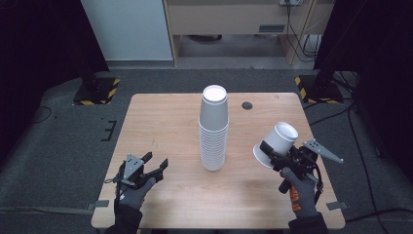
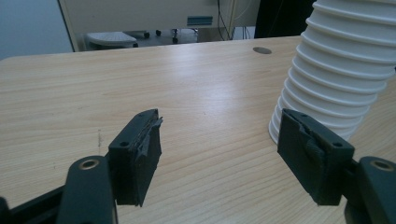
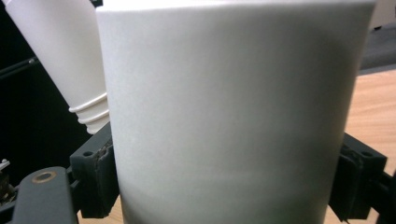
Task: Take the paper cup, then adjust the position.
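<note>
White paper cup is sitting clamped between the jaws of the right claw, held off the desk and tilted on its side. In the high view its closed bottom is pointing up and away and its open mouth is facing down toward the left. In the right gripper view the cup wall is pressing against both jaw pads, so the grip looks firm.

Stack of cups is standing mouth-down at the middle of the desk, well apart from the held cup, and leaning slightly. Many rims are showing along its lower half in the left gripper view.

Left claw is hovering low over the near left part of the desk, jaws standing wide apart and gripping nothing. Its view is looking along the wood with the stack off to the right side.

Step in hand, as judged: one cup is being carried, either just pulled off the stack or on its way to it; the frames are not settling which.

Next move, if stacking: the right hand is needing to turn the cup mouth-down, line it up above the top of the stack and lower it straight. Left claw is well placed to steady the stack base, since the lean is a tipping risk.
</note>
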Demonstrator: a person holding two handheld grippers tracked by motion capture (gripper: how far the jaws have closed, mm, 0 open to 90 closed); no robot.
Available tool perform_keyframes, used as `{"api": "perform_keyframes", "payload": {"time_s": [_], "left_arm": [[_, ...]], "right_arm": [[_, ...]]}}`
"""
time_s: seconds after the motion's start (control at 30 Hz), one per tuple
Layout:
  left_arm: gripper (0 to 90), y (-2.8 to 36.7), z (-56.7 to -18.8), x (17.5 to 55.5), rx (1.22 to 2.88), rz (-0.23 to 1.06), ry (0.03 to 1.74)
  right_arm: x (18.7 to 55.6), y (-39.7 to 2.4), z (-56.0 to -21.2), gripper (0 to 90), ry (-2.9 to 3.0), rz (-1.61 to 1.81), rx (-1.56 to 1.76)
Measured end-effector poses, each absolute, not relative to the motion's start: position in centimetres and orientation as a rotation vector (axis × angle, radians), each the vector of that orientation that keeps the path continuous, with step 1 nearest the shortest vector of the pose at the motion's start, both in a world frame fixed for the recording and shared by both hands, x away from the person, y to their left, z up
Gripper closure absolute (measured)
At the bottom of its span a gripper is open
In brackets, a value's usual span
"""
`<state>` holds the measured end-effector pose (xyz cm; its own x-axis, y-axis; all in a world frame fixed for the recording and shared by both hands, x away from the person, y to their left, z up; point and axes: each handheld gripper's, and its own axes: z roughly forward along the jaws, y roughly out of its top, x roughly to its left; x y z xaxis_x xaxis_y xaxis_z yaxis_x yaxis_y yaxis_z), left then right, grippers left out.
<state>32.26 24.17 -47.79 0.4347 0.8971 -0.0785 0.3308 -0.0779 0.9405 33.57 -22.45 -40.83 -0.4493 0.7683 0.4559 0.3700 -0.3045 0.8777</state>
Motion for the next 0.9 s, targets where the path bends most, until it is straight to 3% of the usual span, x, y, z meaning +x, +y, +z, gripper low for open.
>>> {"api": "perform_keyframes", "payload": {"time_s": [0.9], "left_arm": [[29.2, 20.8, -47.2, 31.2, 1.667, 0.634, 0.966]], "right_arm": [[32.9, -23.0, -42.5, 15.5, 1.490, 1.979, 1.632]]}}
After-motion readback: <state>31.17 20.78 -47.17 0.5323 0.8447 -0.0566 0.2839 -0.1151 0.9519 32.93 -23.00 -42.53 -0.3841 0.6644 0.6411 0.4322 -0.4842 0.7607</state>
